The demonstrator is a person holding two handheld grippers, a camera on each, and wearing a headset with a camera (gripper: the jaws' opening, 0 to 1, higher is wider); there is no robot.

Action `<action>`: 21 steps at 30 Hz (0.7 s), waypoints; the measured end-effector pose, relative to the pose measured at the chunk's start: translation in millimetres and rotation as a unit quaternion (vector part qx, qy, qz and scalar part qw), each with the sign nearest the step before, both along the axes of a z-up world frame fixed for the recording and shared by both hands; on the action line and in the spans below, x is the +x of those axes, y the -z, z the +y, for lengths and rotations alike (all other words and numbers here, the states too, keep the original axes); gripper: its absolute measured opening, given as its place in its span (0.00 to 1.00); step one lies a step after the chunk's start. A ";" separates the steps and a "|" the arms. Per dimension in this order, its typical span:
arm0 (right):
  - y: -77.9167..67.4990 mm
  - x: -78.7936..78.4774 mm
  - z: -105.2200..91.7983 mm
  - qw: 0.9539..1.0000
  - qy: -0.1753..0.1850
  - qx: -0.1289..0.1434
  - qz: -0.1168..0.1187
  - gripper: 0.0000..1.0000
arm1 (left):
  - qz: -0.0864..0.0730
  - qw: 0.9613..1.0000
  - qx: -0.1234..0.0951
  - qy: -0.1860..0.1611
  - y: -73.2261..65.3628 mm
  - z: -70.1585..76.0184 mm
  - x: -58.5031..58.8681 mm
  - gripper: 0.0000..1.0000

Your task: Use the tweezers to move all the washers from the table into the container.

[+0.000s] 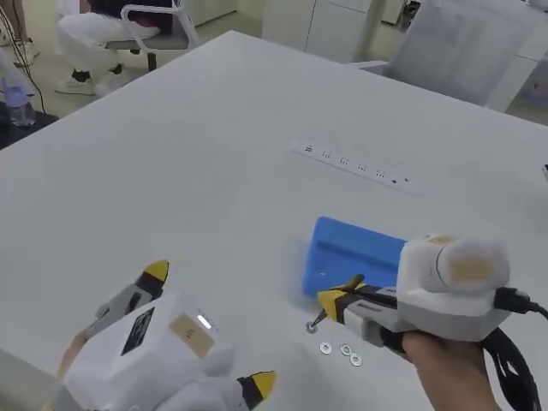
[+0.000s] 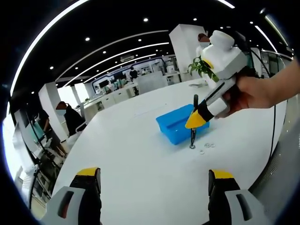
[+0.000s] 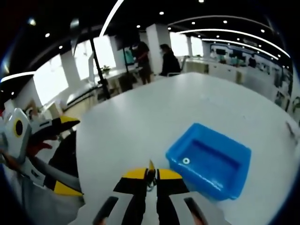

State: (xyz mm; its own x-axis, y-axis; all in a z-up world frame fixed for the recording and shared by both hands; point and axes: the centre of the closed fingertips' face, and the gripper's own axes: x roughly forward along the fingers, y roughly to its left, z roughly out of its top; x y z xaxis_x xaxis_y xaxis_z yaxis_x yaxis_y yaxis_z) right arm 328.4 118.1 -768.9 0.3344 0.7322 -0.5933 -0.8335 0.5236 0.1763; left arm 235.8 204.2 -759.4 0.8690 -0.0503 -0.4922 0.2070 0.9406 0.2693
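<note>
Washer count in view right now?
4 clear: three washers on the table beside the tweezers' tip, one inside the blue container. Possibly a fifth at the tip itself; the right gripper may hide more.

White table (image 1: 214,171), office chairs (image 1: 467,43) (grey, seemingly), ceiling downlights (image 2: 145,19)

We see a smooth, matt white table (image 1: 214,154); ahead of the tweezers (image 2: 192,138), which look like dark metal, a glossy blue plastic container (image 1: 351,253); beside their tip, shiny metal washers (image 1: 345,349).

A white power strip (image 1: 355,164) lies flat, a grey office chair (image 1: 467,47) beyond it, a bottle (image 1: 17,98) far left.
</note>
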 end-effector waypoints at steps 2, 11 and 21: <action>-4.8 5.0 0.4 1.000 0.008 0.011 0.002 0.03 | 0.000 1.000 0.000 0.000 0.1 0.0 0.0 0.97; -26.7 34.5 -4.6 0.999 0.026 0.019 -0.029 0.03 | 0.002 1.000 0.003 0.000 1.5 0.6 0.1 0.97; -33.9 60.5 -1.2 0.997 0.051 0.026 -0.052 0.03 | 0.005 1.000 0.006 0.000 3.0 0.7 -0.1 0.97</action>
State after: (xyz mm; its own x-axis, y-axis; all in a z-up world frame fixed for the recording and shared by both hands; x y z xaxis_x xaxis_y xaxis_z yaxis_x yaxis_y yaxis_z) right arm 388.9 116.8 -735.0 0.4668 0.7203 -0.5131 -0.7915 0.5991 0.1208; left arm 235.7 204.9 -762.5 0.8641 -0.0447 -0.5013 0.2101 0.9372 0.2785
